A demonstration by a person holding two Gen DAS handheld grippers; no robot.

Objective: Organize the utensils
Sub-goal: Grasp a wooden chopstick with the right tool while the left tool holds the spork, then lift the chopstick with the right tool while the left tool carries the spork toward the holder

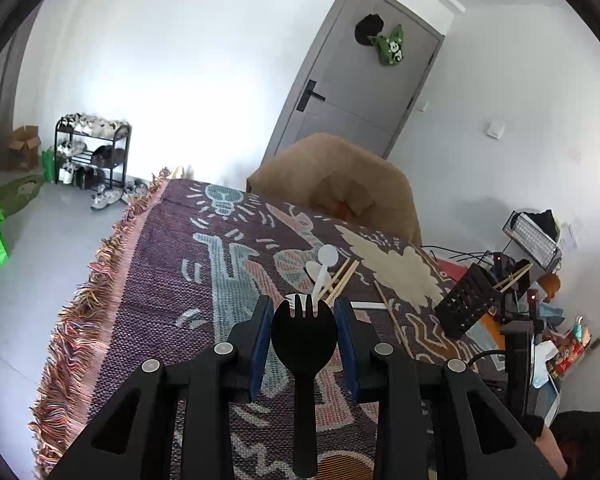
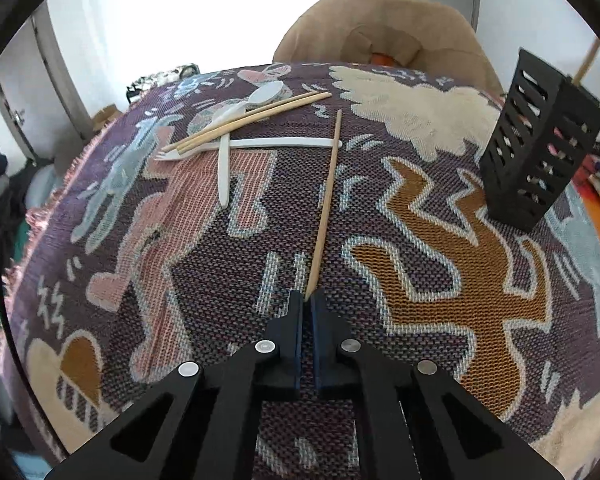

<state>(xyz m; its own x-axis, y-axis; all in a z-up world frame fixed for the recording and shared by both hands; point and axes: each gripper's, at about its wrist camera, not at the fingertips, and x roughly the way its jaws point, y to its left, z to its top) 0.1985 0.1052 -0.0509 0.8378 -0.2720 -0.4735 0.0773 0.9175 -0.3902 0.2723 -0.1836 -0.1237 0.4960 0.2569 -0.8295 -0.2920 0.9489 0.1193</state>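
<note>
Low in the centre of the left wrist view, the left gripper (image 1: 304,312) has its jaws moderately apart, with a black spork (image 1: 303,344) lying between the blue pads; whether the pads press its bowl cannot be told. Beyond its tines, white plastic spoons (image 1: 323,266) and chopsticks (image 1: 342,280) lie on the patterned cloth (image 1: 160,280). At the right edge stands a black slotted holder (image 1: 466,300), tilted in this view. Bottom centre of the right wrist view, the right gripper (image 2: 307,300) has its jaws nearly together, pinching the near end of a single chopstick (image 2: 326,204) that runs up the frame to touch a white fork (image 2: 260,144).
</note>
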